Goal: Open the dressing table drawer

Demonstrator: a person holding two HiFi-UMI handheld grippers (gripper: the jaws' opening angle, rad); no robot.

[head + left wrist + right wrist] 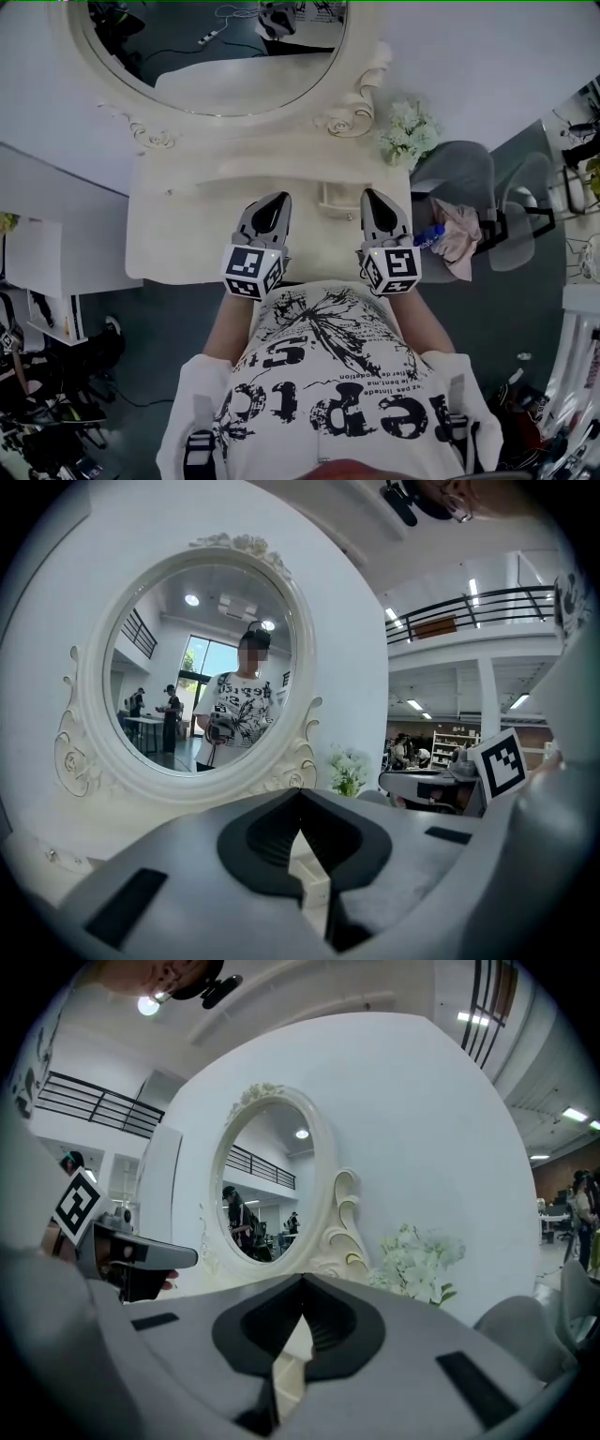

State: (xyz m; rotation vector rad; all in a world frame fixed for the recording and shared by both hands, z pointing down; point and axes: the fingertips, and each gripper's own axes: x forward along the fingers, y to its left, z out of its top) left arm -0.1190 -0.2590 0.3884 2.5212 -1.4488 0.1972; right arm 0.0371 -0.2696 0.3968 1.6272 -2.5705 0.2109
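The cream dressing table [187, 234] spreads ahead of and below both pairs of fingers, its top bare under them. Its oval mirror [361, 89], in a carved scrolled frame, rises beyond the fingertips at the far edge of the table. It reflects a person in a printed T-shirt [328, 375], the same shirt that fills the space behind the grippers in the head view. A grey chair [469, 178] stands off to the right of the right gripper's fingers, beside the table's end.

The left gripper [274, 202] and right gripper [373, 197] are held side by side above the near part of the table top, both pointing towards the mirror and clear of the table. The left fingers [272, 841] meet at their tips with nothing between them. The right fingers [328, 1321] are likewise closed together and empty.

A bunch of white flowers [410, 133] sits ahead and to the right of the right fingertips, by the mirror's frame. The drawer [339, 202], a small cream box on the table's back ledge, lies between the two sets of fingertips, nearer the right ones, and appears to jut forward. A pink cloth [459, 234] and a blue bottle [429, 234] rest on the chair, to the right of the right fingers.
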